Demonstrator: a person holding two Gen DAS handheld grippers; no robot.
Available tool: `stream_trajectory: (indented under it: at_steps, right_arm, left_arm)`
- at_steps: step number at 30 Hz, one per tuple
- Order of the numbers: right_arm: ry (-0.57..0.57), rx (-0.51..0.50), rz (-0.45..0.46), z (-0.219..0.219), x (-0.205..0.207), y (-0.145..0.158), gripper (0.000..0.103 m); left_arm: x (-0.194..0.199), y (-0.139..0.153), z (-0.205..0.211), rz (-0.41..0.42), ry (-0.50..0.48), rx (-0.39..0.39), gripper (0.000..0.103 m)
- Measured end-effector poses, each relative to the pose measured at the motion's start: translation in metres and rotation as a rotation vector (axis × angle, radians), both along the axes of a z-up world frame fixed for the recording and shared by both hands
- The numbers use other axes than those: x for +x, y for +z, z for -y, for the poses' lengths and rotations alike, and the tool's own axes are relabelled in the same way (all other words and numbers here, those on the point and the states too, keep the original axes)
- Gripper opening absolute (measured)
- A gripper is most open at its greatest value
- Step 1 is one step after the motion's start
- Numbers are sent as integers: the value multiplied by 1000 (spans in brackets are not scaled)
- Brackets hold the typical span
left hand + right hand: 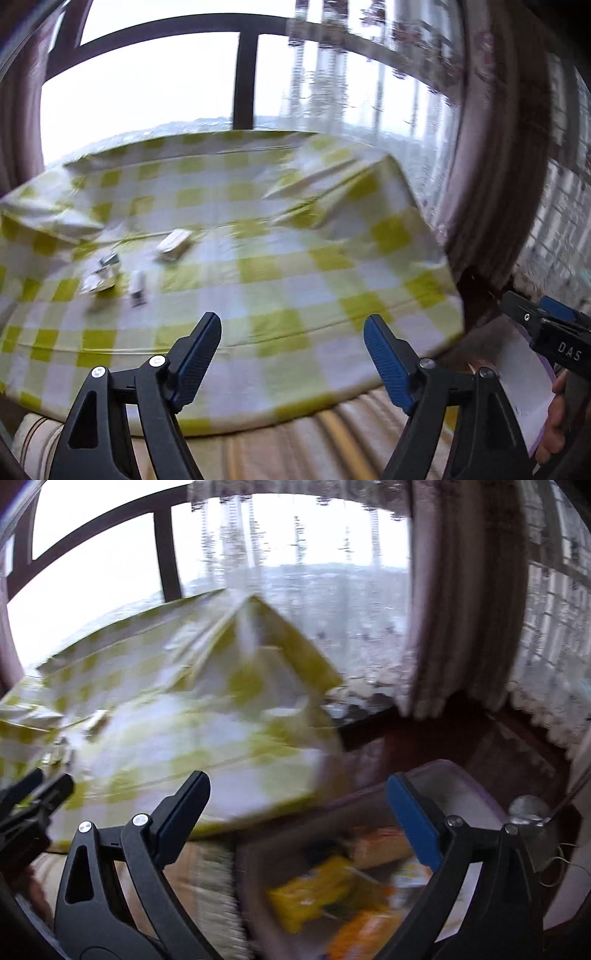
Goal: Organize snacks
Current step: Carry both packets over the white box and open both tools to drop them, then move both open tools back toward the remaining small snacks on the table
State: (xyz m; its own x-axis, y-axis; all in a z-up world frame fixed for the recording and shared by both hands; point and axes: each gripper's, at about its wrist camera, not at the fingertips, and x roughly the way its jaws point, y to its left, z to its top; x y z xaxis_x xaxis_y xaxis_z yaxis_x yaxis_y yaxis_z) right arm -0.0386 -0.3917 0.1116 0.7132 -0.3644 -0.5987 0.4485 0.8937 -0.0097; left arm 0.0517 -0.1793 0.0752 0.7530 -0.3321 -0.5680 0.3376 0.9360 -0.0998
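Left wrist view showed the left gripper (pixel 291 354) released, jaws wide with nothing between them, over the green-checked cloth (pixel 280 280); several small wrapped snacks (pixel 114 277) lay loose at centre left of the frame, one pale packet (pixel 174 244) just above them; judged light, soft and crinkly, likely slippery in foil, best taken across the narrow middle. Right wrist view showed the right gripper (pixel 295 808) likewise released and empty, above a plastic bin (pixel 458 786) at lower right holding yellow and orange packets (pixel 325 893), blurred; no brand legible there. Only legible writing: "DAS" on the right gripper's body at the right edge of the left wrist view.
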Motion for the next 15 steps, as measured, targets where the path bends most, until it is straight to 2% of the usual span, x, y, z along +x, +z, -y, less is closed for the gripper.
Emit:
stream_trajectory:
  at_steps: [2, 4, 9, 15]
  right_arm:
    - [44, -4, -1, -16, 16, 1, 97]
    - [93, 3, 6, -34, 34, 3, 97]
    - [201, 48, 33, -79, 77, 5, 97]
    - [245, 33, 24, -124, 126, -7, 97]
  left_arm:
    - [12, -4, -19, -10, 50, -17, 80]
    - [29, -8, -46, -28, 95, -68, 80]
    - [62, -14, -101, -43, 189, -106, 80]
    - [105, -26, -165, -83, 293, -146, 80]
